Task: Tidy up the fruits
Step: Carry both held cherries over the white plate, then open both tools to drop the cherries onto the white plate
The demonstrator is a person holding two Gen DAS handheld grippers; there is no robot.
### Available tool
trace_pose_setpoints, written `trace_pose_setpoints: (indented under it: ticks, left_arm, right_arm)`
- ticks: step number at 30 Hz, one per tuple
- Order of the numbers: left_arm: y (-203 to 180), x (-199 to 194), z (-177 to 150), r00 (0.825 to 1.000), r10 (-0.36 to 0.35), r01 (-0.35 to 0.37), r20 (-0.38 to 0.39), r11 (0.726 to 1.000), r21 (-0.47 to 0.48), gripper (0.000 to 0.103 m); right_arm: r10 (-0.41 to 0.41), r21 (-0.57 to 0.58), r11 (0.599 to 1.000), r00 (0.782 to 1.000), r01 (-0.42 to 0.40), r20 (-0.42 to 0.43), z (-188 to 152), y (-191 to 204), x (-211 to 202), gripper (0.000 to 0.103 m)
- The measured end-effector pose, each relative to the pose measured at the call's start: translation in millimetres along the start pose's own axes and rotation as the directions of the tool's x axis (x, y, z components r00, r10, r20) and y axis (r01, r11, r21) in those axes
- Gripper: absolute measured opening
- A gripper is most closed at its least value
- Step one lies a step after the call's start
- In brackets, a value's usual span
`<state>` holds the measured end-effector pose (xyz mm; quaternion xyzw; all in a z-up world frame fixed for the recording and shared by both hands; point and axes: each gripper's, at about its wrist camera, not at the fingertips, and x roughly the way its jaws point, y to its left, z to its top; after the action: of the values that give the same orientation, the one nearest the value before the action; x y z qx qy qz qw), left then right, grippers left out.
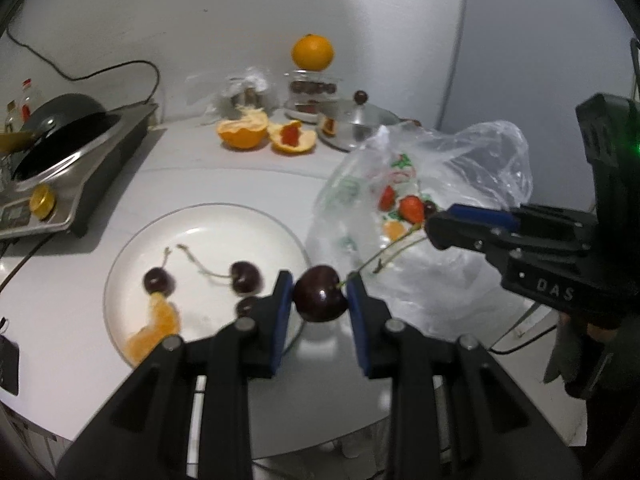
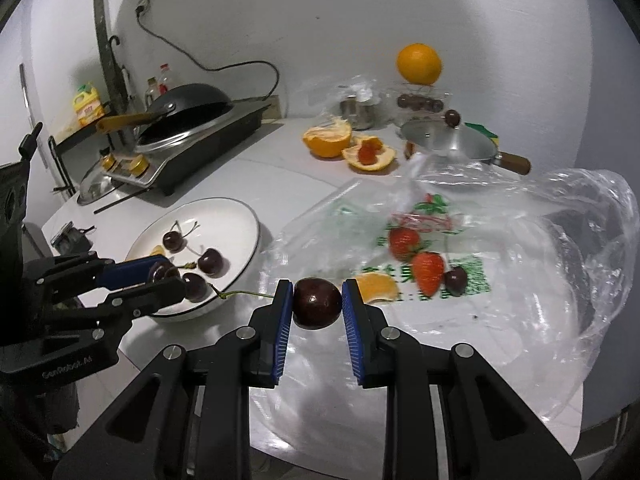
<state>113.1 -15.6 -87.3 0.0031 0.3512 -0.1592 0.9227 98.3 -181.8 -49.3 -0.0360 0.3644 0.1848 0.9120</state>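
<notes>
Dark cherries sit clamped in both tongs, 1 in the left gripper (image 1: 320, 300) and 1 in the right gripper (image 2: 316, 304), with the white plate (image 1: 132, 248) lying left of centre, nearer the left hand.

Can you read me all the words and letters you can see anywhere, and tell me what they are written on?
"DAS": pale letters on the black body of the right gripper, seen from the left wrist.
"GenRobot.AI", as best it reads: faint and slightly blurred letters on the black body of the left gripper, seen from the right wrist.
Clear plastic bag with red and green print: too blurred to read.
Yellow carton on the shelf: label too small to read.
</notes>
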Motion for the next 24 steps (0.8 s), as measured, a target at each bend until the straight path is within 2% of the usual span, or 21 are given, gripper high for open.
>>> trace_pose_setpoints:
  ticks: [14, 24]
  left_arm:
    - [53, -12, -12, 0.996, 0.081, -0.078, 0.029, 0.993, -0.093, 0.028]
    - [84, -6, -21, 0.995, 0.104, -0.100, 0.015, 0.983, -0.152, 0.028]
  right_arm:
    - [0.044, -0.077, 0.996, 0.999, -0.046, -0.026, 13, 47, 22, 0.027]
    - [0.074, -0.111, 0.991, 0.995, -0.080, -0.061, 18, 71, 43, 0.027]
